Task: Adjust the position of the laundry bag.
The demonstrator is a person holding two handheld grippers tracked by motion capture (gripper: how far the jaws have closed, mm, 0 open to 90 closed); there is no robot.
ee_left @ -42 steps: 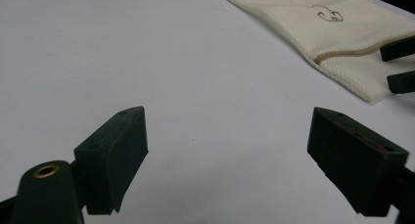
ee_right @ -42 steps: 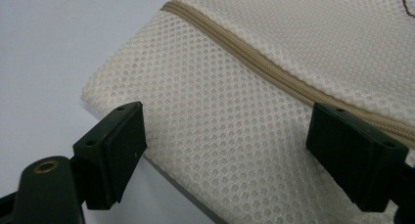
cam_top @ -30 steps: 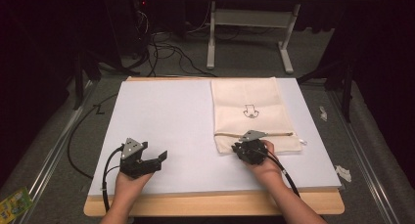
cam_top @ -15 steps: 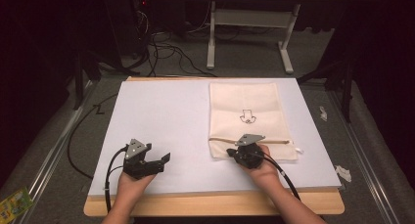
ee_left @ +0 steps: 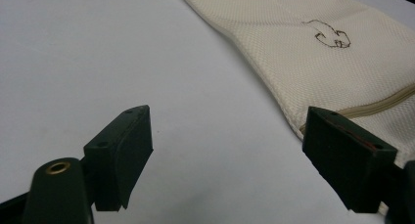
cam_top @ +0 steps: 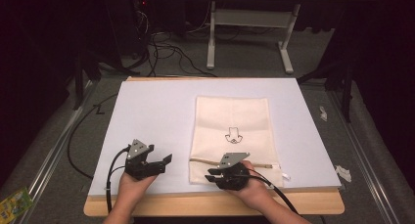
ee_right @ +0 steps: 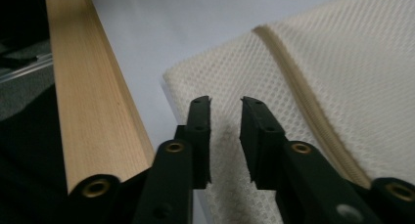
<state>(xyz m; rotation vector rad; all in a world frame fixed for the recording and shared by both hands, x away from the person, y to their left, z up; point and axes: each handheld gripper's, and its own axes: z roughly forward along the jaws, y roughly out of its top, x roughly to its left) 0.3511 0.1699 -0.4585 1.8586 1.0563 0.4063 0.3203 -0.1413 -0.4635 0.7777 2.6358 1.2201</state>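
A cream mesh bag (cam_top: 232, 121) lies flat on the white sheet (cam_top: 156, 111), with a small dark drawing (cam_top: 234, 135) at its middle and a tan zipper (cam_top: 262, 164) across its near end. My right gripper (cam_top: 210, 175) hovers at the bag's near left corner (ee_right: 195, 82). Its jaws stand a narrow gap apart, just above the mesh, with nothing between them (ee_right: 226, 104). The zipper (ee_right: 298, 87) runs to their right. My left gripper (cam_top: 165, 164) rests on the sheet left of the bag. It is wide open and empty (ee_left: 230, 136), and the bag's edge (ee_left: 274, 87) is near its right jaw.
The table's wooden front edge (cam_top: 195, 204) runs just behind both hands, close to the right gripper (ee_right: 88, 97). Cables (cam_top: 161, 48) and a white desk frame (cam_top: 244, 33) stand on the floor beyond. Paper scraps (cam_top: 342, 172) lie at the right and a green packet (cam_top: 12, 204) at the left.
My right gripper has slid left and toward the near edge, from the zipper's middle to the bag's near left corner. The left gripper has barely shifted.
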